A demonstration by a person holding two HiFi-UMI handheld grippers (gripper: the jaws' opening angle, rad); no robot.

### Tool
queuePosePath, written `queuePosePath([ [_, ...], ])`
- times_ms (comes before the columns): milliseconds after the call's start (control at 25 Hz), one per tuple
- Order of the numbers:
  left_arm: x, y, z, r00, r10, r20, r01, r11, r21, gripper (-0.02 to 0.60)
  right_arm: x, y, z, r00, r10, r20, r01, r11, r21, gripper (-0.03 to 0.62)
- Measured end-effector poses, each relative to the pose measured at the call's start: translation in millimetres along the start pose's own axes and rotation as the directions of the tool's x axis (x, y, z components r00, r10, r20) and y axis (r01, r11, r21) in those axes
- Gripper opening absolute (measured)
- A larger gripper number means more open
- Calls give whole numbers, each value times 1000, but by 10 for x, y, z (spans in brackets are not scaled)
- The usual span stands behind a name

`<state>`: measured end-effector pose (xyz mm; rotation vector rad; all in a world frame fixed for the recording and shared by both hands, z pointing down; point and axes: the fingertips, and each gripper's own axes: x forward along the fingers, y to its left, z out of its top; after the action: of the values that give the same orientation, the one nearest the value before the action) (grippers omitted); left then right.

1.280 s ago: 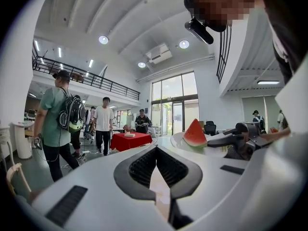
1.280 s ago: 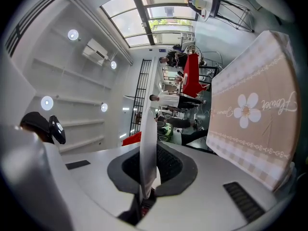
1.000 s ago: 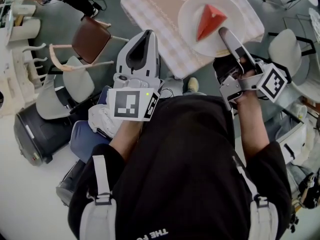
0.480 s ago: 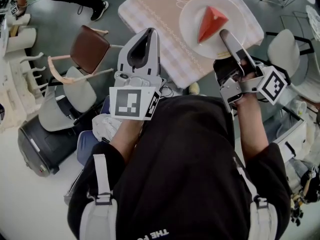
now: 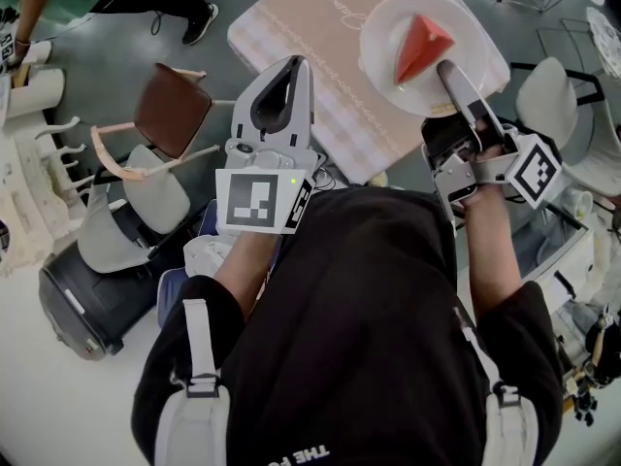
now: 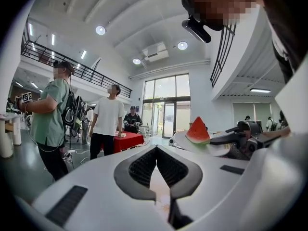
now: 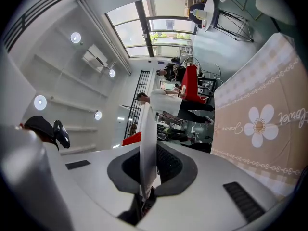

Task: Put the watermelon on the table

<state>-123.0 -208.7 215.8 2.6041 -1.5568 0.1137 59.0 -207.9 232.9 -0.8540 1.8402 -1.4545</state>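
Plate (image 5: 380,49) edges right above the surface (image 5: 310,27); right gripper (image 5: 448,72) jaws clamp its rim level, steadying the watermelon slice (image 5: 423,49); left gripper (image 5: 289,68) jaws together.

Upside-down "THE FO…" on the black shirt (image 5: 359,338); cursive, perhaps "Flower", on the tablecloth (image 7: 269,90).

the table (image 5: 291,71) is covered by a checked, flower-printed cloth (image 7: 269,129).

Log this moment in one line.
right hand-held gripper: shut on plate rim | watermelon: on plate | plate: over table | left hand-held gripper: shut, empty
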Motion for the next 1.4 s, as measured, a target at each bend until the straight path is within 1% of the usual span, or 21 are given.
queuePosePath([
  [320,105,175,-27,999,-33,0,33,999,-18,11,113,4,22,999,-18,40,19,1000,-18,18],
  [640,198,368,-45,997,-73,2,73,996,-43,11,268,2,-38,997,-38,73,40,999,-26,18],
  [800,228,478,-22,996,-92,9,93,994,-50,11,345,11,-58,995,-50,91,53,998,-31,18],
  [1000,291,578,-86,994,-110,22,111,992,-64,11,417,-21,-95,993,-53,106,57,998,-35,18],
  [1200,343,539,-126,994,-113,6,113,991,-76,11,425,-41,-117,994,-65,92,68,997,-33,18],
  [1400,398,337,-116,992,-123,-2,122,991,-51,11,352,-94,-53,996,-50,67,52,999,-17,18],
])
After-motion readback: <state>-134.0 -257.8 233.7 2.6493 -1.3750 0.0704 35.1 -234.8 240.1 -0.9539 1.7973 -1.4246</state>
